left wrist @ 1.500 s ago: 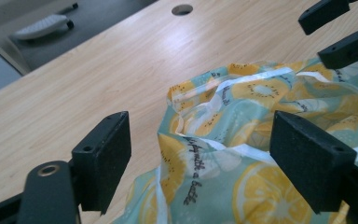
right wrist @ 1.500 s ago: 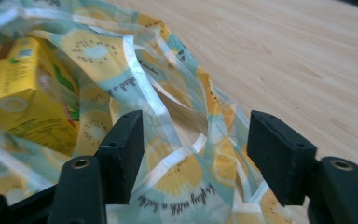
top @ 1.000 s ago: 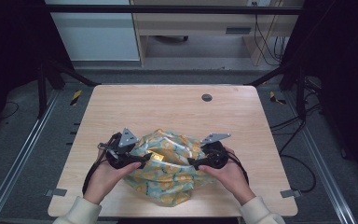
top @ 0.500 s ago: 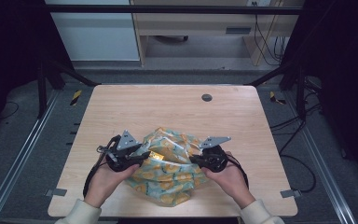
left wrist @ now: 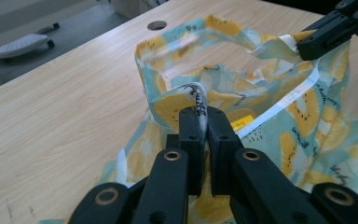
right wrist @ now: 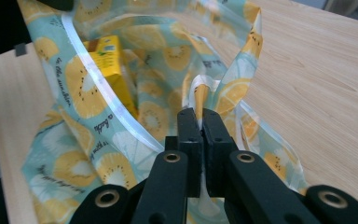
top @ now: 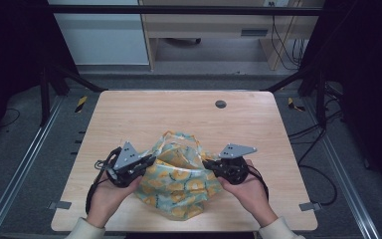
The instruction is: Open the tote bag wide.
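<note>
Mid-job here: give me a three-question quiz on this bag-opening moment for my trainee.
1. True or false: the left gripper is shut on the bag's fabric.
2. What shows inside the fruit-print bag?
A. a yellow carton
B. a red mug
C. a metal spoon
3. Fill in: the round hole in the table lies toward the table's ____ edge, beyond the bag.

Key:
1. True; the right gripper is clamped on the bag's edge too.
2. A, the yellow carton inside the opening.
3. far
</note>
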`<state>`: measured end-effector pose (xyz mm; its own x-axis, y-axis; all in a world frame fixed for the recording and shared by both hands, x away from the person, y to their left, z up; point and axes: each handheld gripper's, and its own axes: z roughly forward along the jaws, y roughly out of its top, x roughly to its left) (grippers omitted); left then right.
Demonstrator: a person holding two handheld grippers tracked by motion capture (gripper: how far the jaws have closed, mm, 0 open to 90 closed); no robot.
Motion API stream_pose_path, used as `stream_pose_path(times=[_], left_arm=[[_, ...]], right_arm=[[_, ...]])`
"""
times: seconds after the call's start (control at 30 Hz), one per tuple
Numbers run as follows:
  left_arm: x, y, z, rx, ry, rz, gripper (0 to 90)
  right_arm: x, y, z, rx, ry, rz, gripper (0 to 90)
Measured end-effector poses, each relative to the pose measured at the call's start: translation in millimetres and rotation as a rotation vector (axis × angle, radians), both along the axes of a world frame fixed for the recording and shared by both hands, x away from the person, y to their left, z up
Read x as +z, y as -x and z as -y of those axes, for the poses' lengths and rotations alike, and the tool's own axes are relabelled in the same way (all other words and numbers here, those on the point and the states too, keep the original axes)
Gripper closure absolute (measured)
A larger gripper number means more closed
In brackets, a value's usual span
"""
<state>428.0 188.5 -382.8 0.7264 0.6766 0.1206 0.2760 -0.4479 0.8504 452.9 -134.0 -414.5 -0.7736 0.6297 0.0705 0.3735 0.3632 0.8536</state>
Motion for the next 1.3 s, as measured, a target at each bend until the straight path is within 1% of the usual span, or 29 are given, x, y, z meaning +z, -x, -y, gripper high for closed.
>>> stream_pose_path(times=[0.1,0.13,0.2,0.3,0.33,0.37,0.43,0.5,0.53,0.6,0.67,0.77,0.9,1.0,1.13,1.3], left_arm=[[-6.0,10.2,-4.6,-0.019,0.017,0.006,87.1],[-9.0,14.1,-6.4,-0.036,0.027,0.008,87.2],[-12.3,19.1,-9.1,-0.05,0.024,0.015,87.2],[-15.9,25.9,-13.3,-0.07,0.035,0.013,87.5],[-17.2,28.0,-14.5,-0.082,0.038,0.007,87.6],[-18.5,29.5,-15.4,-0.091,0.036,0.003,87.7],[-25.2,32.1,-17.4,-0.118,0.027,-0.018,87.8],[-37.5,32.7,-18.4,-0.138,-0.013,-0.042,87.4],[-43.6,32.5,-18.4,-0.145,-0.023,-0.057,87.2],[-54.6,31.9,-18.6,-0.143,-0.039,-0.086,87.2],[-59.4,31.4,-18.2,-0.144,-0.053,-0.096,87.3],[-63.7,30.4,-17.0,-0.148,-0.072,-0.103,87.3],[-71.9,28.3,-15.6,-0.146,-0.103,-0.124,86.7],[-77.9,26.7,-15.0,-0.138,-0.131,-0.133,85.8],[-81.5,23.2,-15.1,-0.122,-0.144,-0.138,86.5],[-87.5,16.6,-12.8,-0.107,-0.174,-0.151,88.2]], right_arm=[[-0.9,8.7,0.4,0.017,-0.008,0.012,88.5],[-1.3,11.7,0.3,0.02,-0.01,0.014,88.5],[-1.8,17.2,0.0,0.03,-0.013,0.019,88.5],[-1.0,24.0,-0.5,0.047,-0.018,0.03,88.5],[-0.6,26.1,-0.4,0.055,-0.02,0.033,88.5],[-0.4,28.3,-0.2,0.061,-0.022,0.034,88.5],[-2.4,31.8,0.2,0.08,-0.028,0.033,88.5],[-8.0,34.0,0.0,0.098,-0.025,0.024,88.4],[-12.0,34.5,-0.3,0.106,-0.021,0.014,88.4],[-20.1,34.9,-1.1,0.116,-0.015,-0.004,88.4],[-25.9,35.4,-2.1,0.129,-0.004,-0.011,88.4],[-30.3,35.0,-2.7,0.142,0.003,-0.018,88.4],[-38.0,33.3,-1.4,0.148,0.001,-0.042,88.3],[-44.2,32.9,-1.8,0.158,0.02,-0.057,88.2],[-48.9,32.4,-3.7,0.174,0.028,-0.076,88.1],[-57.5,29.9,-7.4,0.193,0.061,-0.106,88.4]])
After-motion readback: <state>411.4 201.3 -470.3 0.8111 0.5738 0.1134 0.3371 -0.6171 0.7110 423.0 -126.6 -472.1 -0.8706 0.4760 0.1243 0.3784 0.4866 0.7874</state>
